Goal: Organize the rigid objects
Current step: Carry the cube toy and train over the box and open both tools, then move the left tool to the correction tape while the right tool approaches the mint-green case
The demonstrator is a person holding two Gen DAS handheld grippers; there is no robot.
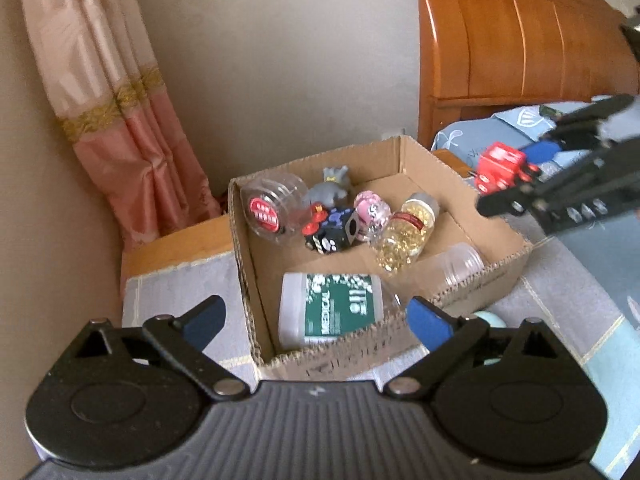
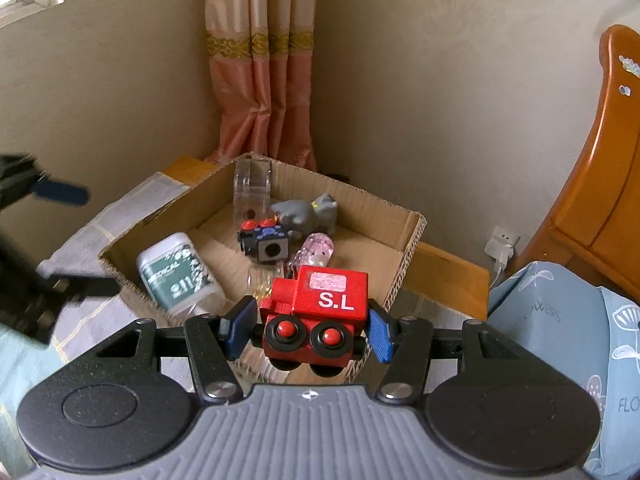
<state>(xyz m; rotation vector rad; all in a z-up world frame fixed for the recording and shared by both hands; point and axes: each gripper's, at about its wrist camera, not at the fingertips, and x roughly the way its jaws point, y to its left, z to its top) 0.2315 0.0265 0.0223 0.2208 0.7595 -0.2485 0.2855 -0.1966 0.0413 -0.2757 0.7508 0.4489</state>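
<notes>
Half of the clear plastic jar (image 1: 460,266) is hiding behind the open cardboard box (image 1: 505,270) wall; I'm gripping the red wooden toy train (image 2: 316,312) in my right tongs (image 2: 310,330) above the box's near edge, left tongs (image 1: 316,320) spreading wide, empty.

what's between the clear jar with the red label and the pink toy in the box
In the left wrist view, the grey cat figure and a black-and-blue cube toy lie between the clear jar and the pink toy.
</notes>
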